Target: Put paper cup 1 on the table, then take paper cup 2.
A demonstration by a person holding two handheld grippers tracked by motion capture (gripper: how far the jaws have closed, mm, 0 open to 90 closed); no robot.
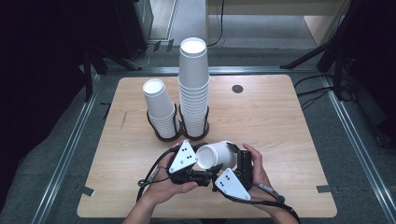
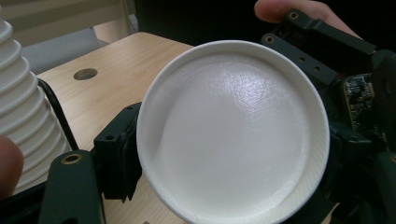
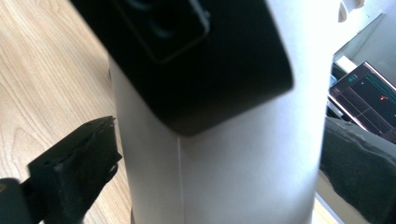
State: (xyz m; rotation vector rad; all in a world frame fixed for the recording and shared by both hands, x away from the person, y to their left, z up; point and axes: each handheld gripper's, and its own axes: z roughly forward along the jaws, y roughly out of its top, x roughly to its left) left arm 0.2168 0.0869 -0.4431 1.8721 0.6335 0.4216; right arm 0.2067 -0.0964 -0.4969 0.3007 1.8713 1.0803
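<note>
Paper cup (image 1: 215, 156) lies level between both grippers — base toward the left gripper (image 1: 198, 173). Left jaws pinch its bottom rim. Right gripper (image 1: 239, 164) jaws stand wide astride the wall — not pressing.

Two cup stacks (image 1: 160, 109) (image 1: 194, 88), one loose cup (image 1: 216, 155), two grippers (image 1: 198, 173) (image 1: 239, 164), one table (image 1: 280, 126).
</note>
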